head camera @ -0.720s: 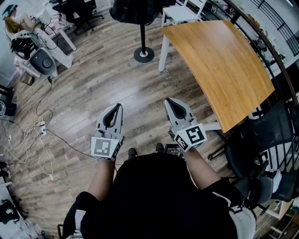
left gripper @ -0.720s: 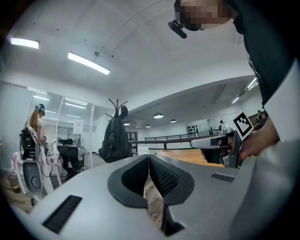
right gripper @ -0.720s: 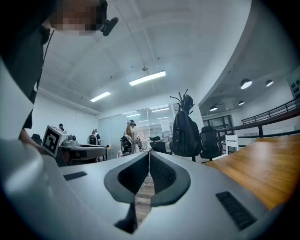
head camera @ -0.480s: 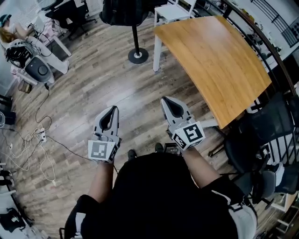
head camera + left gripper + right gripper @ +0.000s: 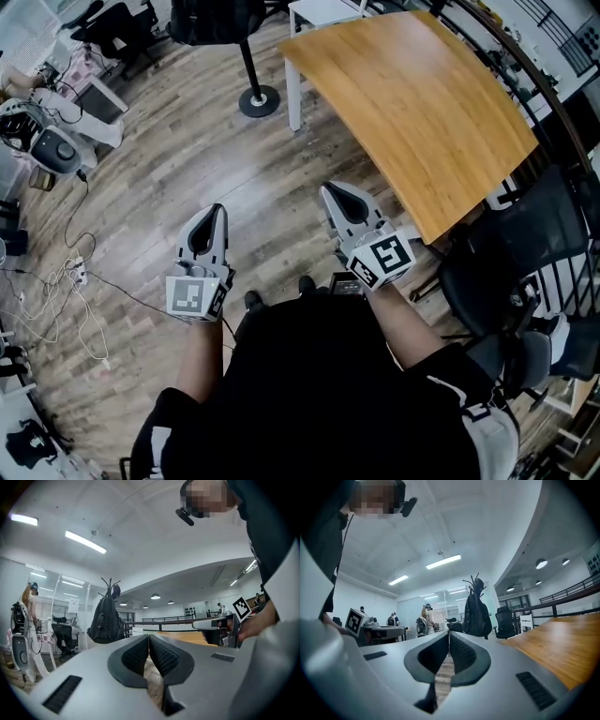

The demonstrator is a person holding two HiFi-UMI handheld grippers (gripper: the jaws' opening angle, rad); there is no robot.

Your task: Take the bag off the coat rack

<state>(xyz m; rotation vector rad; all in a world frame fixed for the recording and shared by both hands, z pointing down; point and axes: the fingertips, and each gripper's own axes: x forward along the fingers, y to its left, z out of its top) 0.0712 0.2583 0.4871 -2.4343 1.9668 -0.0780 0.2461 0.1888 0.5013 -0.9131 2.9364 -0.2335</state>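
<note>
Your left tool (image 5: 217,210) and right tool (image 5: 330,190) are both pinched closed on nothing, low over the floor (image 5: 187,178). In the last moment the coat rack (image 5: 251,80) has slid up and left in the head view, off the tabletop's (image 5: 422,103) far corner. The black backpack (image 5: 104,620) hangs from its top hooks, well ahead: you're only approaching.

Bag (image 5: 104,618): solid black, left of centre in the left gripper view.
Coat rack (image 5: 249,70): black pole and base, top of the head view.
Counter (image 5: 422,103): honey-brown wood grain, upper right.
Floor (image 5: 178,178): streaked grey-brown planks.
Left gripper (image 5: 218,210), right gripper (image 5: 326,187): pale grey shells, dark grey fingers (image 5: 136,656), black-and-white square markers.
</note>
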